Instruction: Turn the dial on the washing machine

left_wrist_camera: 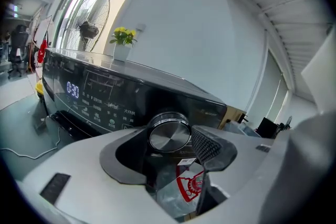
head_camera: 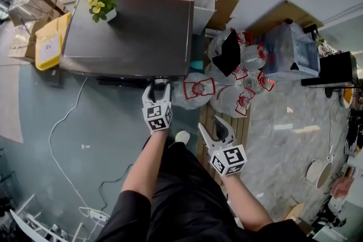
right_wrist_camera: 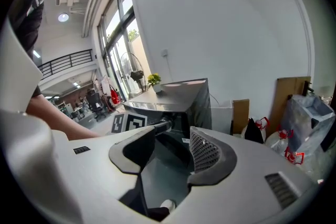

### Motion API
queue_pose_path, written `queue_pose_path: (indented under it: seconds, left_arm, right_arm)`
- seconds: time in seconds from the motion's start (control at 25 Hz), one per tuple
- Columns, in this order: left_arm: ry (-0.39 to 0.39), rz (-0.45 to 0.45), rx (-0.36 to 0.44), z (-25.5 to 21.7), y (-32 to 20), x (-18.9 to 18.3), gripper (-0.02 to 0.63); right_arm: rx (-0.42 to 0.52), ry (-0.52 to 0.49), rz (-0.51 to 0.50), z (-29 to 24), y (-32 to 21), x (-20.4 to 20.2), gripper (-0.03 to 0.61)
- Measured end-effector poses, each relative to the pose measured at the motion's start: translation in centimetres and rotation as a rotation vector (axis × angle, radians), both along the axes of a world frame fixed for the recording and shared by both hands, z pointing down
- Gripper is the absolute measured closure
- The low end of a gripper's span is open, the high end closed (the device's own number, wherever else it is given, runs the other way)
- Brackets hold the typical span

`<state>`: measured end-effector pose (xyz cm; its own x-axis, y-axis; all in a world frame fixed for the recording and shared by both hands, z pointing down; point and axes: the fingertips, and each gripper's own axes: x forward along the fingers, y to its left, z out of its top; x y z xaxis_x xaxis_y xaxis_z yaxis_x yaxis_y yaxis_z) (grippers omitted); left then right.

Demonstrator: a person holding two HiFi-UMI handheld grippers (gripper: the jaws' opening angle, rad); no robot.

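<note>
The black washing machine (head_camera: 130, 25) stands ahead of me, its lit control panel (left_wrist_camera: 105, 97) facing the left gripper view. Its silver round dial (left_wrist_camera: 169, 135) sits at the panel's right end. My left gripper (head_camera: 159, 86) is at the machine's front edge, and its jaws (left_wrist_camera: 169, 139) stand open around the dial. The right pad (left_wrist_camera: 206, 145) lies close beside the dial's rim, and a dark gap shows on the left side. My right gripper (head_camera: 211, 124) hangs lower and to the right, away from the machine. It is open (right_wrist_camera: 173, 139) with nothing between its fingers.
A pot of yellow flowers (head_camera: 102, 5) stands on the machine's lid. Clear plastic bags with red print (head_camera: 238, 88) and a black bag (head_camera: 229, 54) pile up to the right over a wooden pallet (head_camera: 241, 127). A white cable (head_camera: 59, 139) and a power strip (head_camera: 93, 214) lie on the floor at left.
</note>
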<state>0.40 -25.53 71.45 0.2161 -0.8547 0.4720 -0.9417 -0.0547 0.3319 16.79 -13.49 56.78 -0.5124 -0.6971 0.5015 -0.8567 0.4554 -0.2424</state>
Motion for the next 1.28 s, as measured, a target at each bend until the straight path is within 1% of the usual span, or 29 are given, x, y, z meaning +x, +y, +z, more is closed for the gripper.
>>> queue_pose_path:
  seconds: [0.2,0.28,0.36,0.48,0.6,0.8,0.96,1.2,1.28]
  left_arm:
    - [-0.016,-0.011,0.008,0.0,0.1,0.1,0.374]
    - [-0.016,-0.014,0.014,0.0,0.0,0.0,0.373]
    - [-0.031,-0.011,0.018,-0.1,0.0,0.0,0.373]
    - [-0.085,0.013,0.014,0.0,0.1,0.2,0.371]
    - [-0.152,0.034,0.028,-0.2,-0.2,0.1,0.37]
    - [-0.254,0.049,0.032,0.1,0.0,0.3,0.37]
    - [-0.344,0.092,0.038,0.1,0.2,0.5,0.37]
    - [-0.408,0.122,0.036,0.2,0.3,0.6,0.371]
    - [-0.405,0.117,0.032,0.2,0.2,0.7,0.371]
  right_arm:
    - [-0.016,-0.004,0.022,0.9,0.8,1.0,0.382]
    - [-0.007,-0.006,0.023,1.1,0.5,1.1,0.382]
    - [0.008,-0.002,0.012,0.8,-0.2,1.1,0.382]
    - [0.031,0.009,-0.002,0.4,-1.1,1.4,0.383]
    - [0.041,0.025,-0.01,0.6,-1.6,1.5,0.382]
    - [0.021,0.037,-0.007,1.2,-0.7,2.0,0.383]
    - [0.009,0.037,-0.019,1.6,0.2,1.4,0.384]
    - [-0.009,0.02,-0.015,2.0,1.2,1.1,0.402]
    - [-0.012,0.018,-0.017,2.4,1.4,1.2,0.402]
